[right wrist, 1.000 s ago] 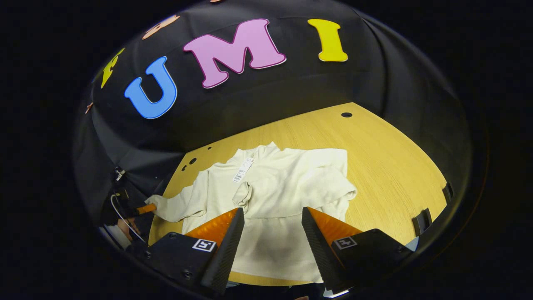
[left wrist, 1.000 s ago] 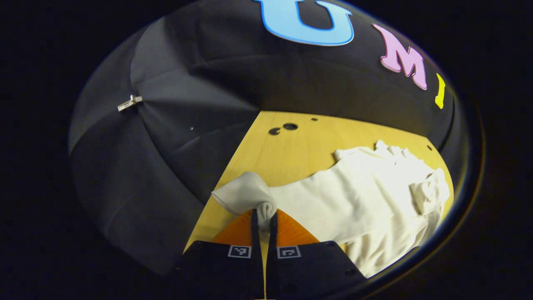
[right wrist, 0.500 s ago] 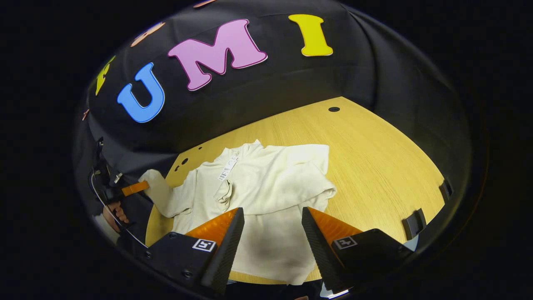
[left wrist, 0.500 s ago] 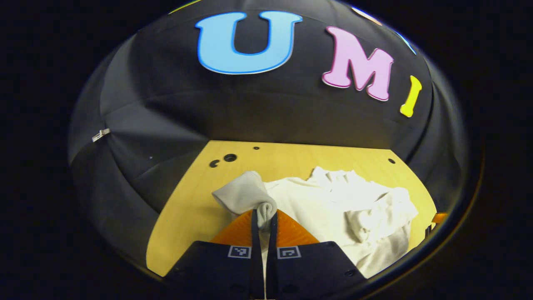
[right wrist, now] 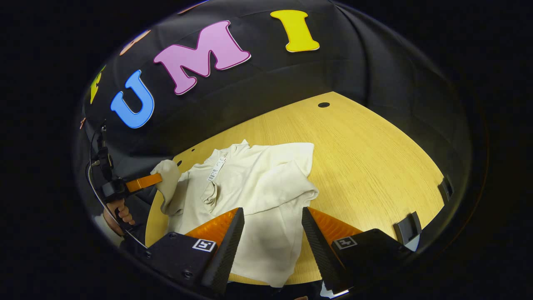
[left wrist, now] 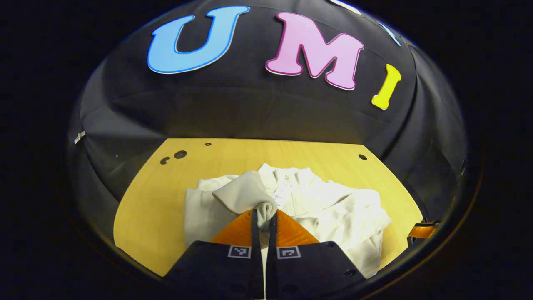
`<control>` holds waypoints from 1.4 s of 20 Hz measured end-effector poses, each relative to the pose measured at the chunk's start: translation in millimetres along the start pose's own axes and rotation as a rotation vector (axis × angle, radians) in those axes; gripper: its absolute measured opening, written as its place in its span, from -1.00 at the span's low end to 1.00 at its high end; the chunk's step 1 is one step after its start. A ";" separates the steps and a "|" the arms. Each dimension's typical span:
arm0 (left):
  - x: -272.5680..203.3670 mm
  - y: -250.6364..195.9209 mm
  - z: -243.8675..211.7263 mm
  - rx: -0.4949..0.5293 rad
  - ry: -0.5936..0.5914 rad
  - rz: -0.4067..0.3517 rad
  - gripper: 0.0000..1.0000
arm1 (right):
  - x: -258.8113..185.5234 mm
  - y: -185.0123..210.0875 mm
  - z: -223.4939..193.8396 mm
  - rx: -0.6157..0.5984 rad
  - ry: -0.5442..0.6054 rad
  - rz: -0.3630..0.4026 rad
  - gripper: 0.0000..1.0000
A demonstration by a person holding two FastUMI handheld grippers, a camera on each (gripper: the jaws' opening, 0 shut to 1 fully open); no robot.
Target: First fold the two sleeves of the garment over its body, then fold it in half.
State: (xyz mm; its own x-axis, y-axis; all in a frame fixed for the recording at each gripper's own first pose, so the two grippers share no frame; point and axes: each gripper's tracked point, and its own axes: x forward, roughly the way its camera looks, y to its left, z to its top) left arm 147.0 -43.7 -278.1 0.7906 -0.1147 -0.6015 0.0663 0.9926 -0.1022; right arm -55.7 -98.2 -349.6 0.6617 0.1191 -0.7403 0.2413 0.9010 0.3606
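One cream garment (right wrist: 250, 196) lies on the wooden surface (right wrist: 374, 166), toward its left and near side. Its near hem reaches the near edge, and its left side lies close to the left edge. To the right and far side of it the wood is open, with a broad bare stretch out to the right edge. One sleeve (right wrist: 287, 189) lies folded across the body. The other sleeve (left wrist: 245, 196) is lifted off the surface at the left, its cuff bunched between the fingers of the left gripper (left wrist: 262, 216), which are clamped together on it. In the right gripper view a hand (right wrist: 118, 210) holds that gripper at the left edge. The right gripper (right wrist: 272, 221) hovers over the near hem, fingers spread apart and holding nothing. One paper tag (right wrist: 216, 168) lies at the collar.
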 end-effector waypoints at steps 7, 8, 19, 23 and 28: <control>36.3 -57.5 -30.6 0.079 0.050 -0.015 -0.84 | 5.4 -34.3 11.0 0.003 0.014 -0.010 0.73; 41.5 -63.0 -37.6 0.089 0.064 -0.015 -0.84 | 5.3 -39.0 11.5 0.006 0.015 -0.012 0.73; 78.9 -107.4 -84.8 0.153 0.107 -0.015 -0.82 | 13.1 -71.0 19.8 0.017 0.033 -0.033 0.73; 81.8 -118.1 -97.8 0.186 0.134 -0.049 -0.51 | 17.8 -69.5 19.8 -0.002 0.043 -0.027 0.73; 68.4 -138.7 -103.4 0.264 0.109 -0.112 0.53 | 21.5 -62.4 15.1 -0.023 0.059 -0.013 0.73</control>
State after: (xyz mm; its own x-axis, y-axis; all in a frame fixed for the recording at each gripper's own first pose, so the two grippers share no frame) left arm 128.9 -193.5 -387.0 0.7001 -0.2139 -0.6812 0.3169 0.9481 0.0279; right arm -45.8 -158.2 -379.5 0.6155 0.1310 -0.7772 0.2328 0.9119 0.3381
